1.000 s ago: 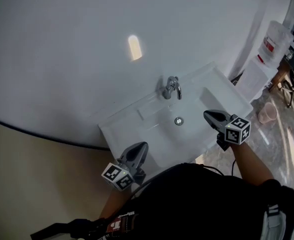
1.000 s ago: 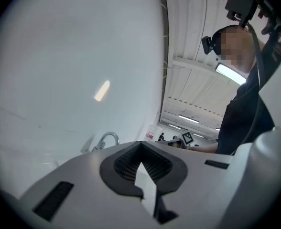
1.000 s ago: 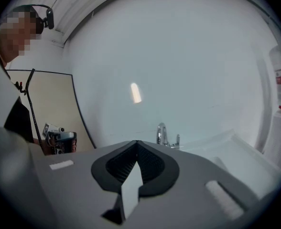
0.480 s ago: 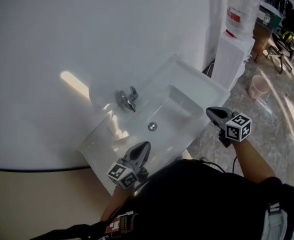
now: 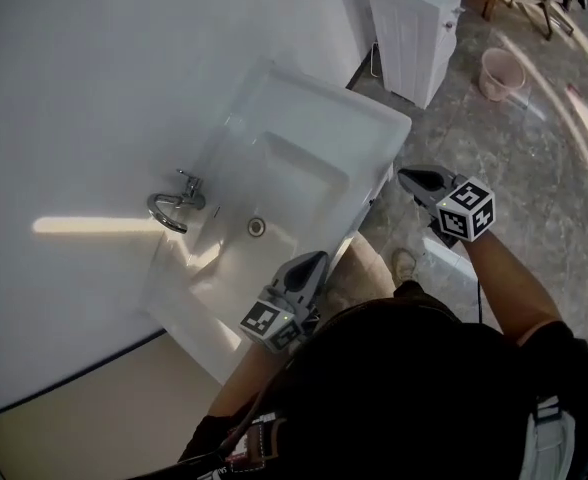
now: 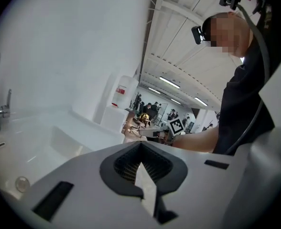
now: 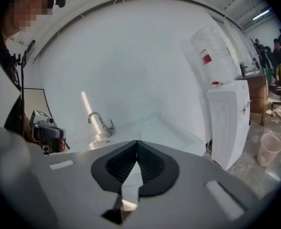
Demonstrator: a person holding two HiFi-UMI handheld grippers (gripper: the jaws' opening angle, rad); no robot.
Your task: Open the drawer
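Note:
A white washbasin (image 5: 319, 118) hangs on the white wall, with a chrome tap (image 5: 176, 206) and a drain (image 5: 257, 227). Under its front edge shows a tan cabinet front (image 5: 362, 265); I cannot make out a drawer handle on it. My left gripper (image 5: 318, 259) is shut and empty, its tip at the basin's front edge above that tan front. My right gripper (image 5: 405, 176) is also shut and empty, hanging beside the basin's right corner over the floor. The left gripper view (image 6: 140, 142) looks along the basin; the right gripper view (image 7: 136, 141) faces the tap (image 7: 101, 123).
A white water dispenser (image 5: 415, 13) stands right of the basin against the wall, a pink bucket (image 5: 496, 71) beside it on the grey stone floor (image 5: 544, 168). A shoe (image 5: 404, 264) shows near the cabinet. People and furniture are far off in the room.
Both grippers have dropped from over the basin to its front edge and swung right. The right one has left the basin and now hangs over the floor. Both stay shut.

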